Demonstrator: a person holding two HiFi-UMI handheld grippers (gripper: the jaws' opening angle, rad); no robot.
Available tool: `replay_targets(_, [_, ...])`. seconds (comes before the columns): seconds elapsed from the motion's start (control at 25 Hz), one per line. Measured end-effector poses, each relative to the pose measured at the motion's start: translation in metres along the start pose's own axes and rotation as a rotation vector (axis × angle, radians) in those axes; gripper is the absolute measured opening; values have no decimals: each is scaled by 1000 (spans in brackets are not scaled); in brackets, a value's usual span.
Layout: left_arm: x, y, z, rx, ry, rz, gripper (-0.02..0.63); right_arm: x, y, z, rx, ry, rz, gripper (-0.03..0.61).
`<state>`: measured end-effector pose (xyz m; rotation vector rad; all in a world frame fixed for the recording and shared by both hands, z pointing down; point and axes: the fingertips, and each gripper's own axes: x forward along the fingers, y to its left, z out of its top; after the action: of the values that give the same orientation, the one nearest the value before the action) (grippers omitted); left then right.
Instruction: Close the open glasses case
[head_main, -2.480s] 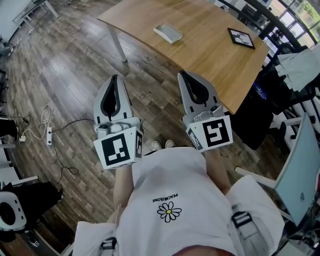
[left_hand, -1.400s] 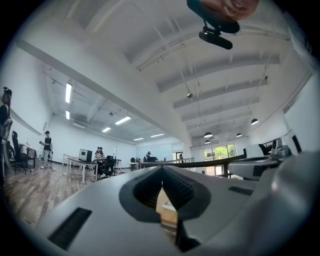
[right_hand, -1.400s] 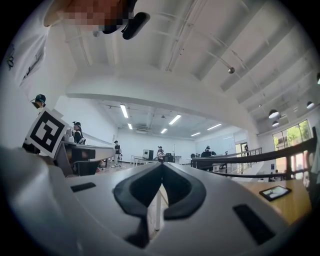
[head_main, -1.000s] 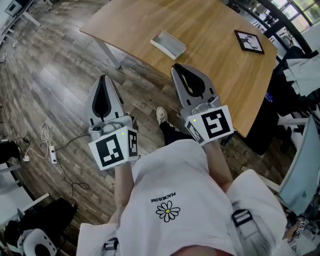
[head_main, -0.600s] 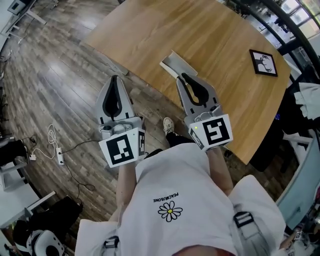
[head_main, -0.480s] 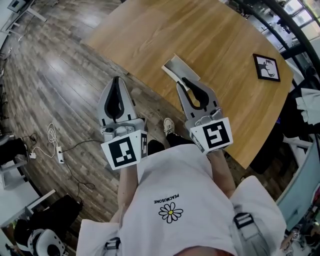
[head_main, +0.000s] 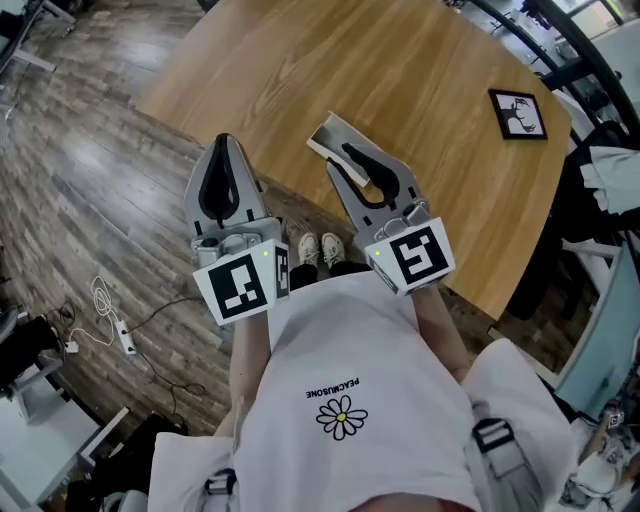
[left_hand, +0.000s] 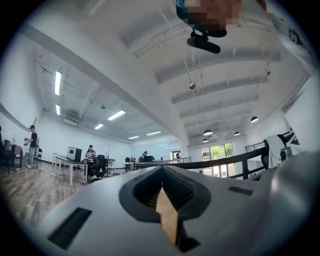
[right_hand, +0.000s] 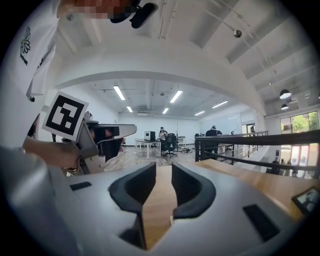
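The open glasses case (head_main: 327, 134), pale grey with its lid raised, lies near the front edge of the wooden table (head_main: 420, 60). My right gripper (head_main: 336, 163) is over that edge with its tips right at the case, hiding part of it. Its jaws are opening, and in the right gripper view (right_hand: 163, 168) a narrow gap shows between the pads with nothing in it. My left gripper (head_main: 222, 143) hovers to the left, just off the table edge and above the floor. In the left gripper view (left_hand: 161, 173) its pads meet at the tip.
A small black picture frame (head_main: 517, 112) lies at the table's far right. A power strip with a cable (head_main: 118, 328) is on the wood floor at the left. A dark railing (right_hand: 235, 142) runs beyond the table. Chairs and clothing (head_main: 610, 160) crowd the right side.
Both grippers have come forward to the table edge. The case, earlier well ahead, now sits at the right gripper's tips. The right jaws have parted slightly.
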<state>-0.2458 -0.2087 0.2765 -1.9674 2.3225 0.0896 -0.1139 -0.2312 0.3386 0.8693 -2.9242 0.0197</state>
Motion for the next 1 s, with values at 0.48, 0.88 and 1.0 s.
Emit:
replay_targets(0.48, [36,-11,-11,-7,10,-133,17,33,-34,-46,119,109,-91,293])
replay_targets(0.88, [48,-28,-33,45,36,-202,17,24,-86,-123,218,257,-233,299])
replay_targets(1.0, [50,-29,-36,33,48,-205,17,20,-95,-142,271,288,-263,299])
